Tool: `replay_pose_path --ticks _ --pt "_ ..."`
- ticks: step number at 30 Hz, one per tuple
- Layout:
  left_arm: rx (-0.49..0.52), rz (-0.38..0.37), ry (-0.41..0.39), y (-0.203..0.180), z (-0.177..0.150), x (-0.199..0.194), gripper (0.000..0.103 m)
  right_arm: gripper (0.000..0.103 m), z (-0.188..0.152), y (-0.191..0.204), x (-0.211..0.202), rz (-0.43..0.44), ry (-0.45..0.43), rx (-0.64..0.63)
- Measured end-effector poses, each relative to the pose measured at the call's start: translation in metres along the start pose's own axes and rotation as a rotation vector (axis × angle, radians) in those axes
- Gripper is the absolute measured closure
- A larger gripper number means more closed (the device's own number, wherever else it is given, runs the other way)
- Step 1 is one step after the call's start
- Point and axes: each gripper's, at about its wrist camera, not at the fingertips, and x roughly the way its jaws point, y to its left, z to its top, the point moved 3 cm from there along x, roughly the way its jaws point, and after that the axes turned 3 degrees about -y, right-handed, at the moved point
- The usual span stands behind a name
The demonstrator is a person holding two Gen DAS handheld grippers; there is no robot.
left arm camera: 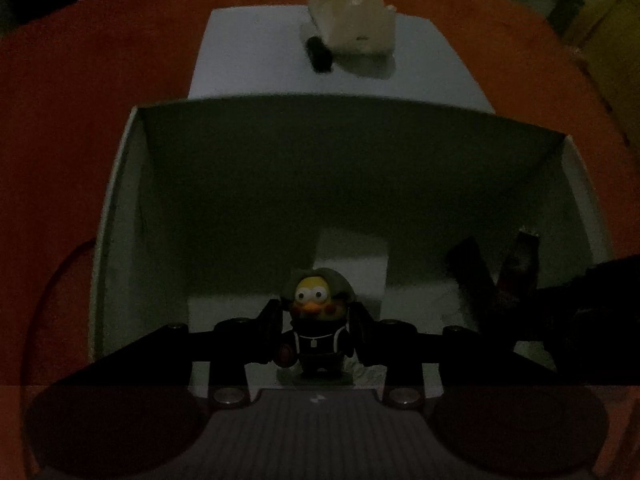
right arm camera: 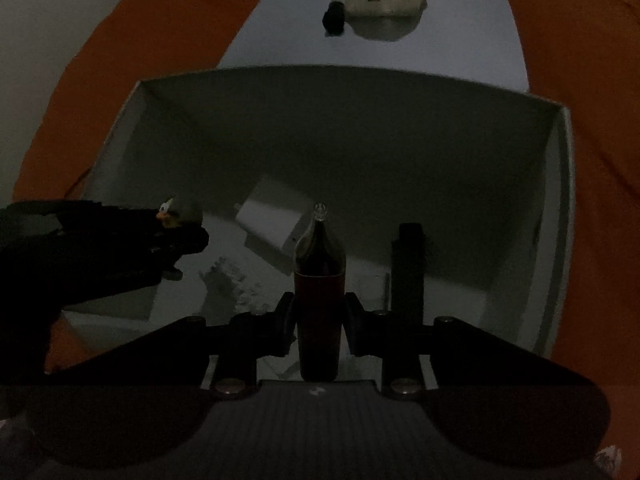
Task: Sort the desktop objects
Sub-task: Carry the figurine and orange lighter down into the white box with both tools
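My left gripper (left arm camera: pixel 318 332) is shut on a small yellow-faced toy figure (left arm camera: pixel 318 320) in a dark suit, held inside the open white box (left arm camera: pixel 120 216). My right gripper (right arm camera: pixel 319 320) is shut on a dark bottle (right arm camera: pixel 320 280) with a clear pointed tip, also held inside the box (right arm camera: pixel 560 184). In the right wrist view the left gripper (right arm camera: pixel 176 236) with the figure (right arm camera: pixel 170 214) shows at the left. In the left wrist view the right gripper's fingers (left arm camera: pixel 480 272) and the bottle (left arm camera: pixel 520 260) show at the right.
A small white box (right arm camera: pixel 272 232) and a dark upright stick (right arm camera: pixel 408 264) are in the big box. Behind it, the flat white lid (left arm camera: pixel 256 52) carries a pale lumpy object (left arm camera: pixel 352 16) and a small black item (left arm camera: pixel 318 54). An orange cloth (left arm camera: pixel 80 100) covers the table.
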Motion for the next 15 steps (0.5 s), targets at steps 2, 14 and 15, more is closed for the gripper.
replay_pose_path --ticks 2,14,15 --pt "-0.005 0.006 0.004 -0.001 -0.002 0.005 0.071 0.075 -0.002 -0.001 0.005 -0.01 0.005 -0.004" --pt "-0.024 0.03 0.038 -0.006 -0.015 0.027 0.071 0.075 -0.015 -0.003 0.037 -0.056 0.043 -0.023" --pt "-0.023 0.033 0.043 -0.006 -0.016 0.03 0.071 0.075 -0.014 -0.002 0.038 -0.057 0.043 -0.025"
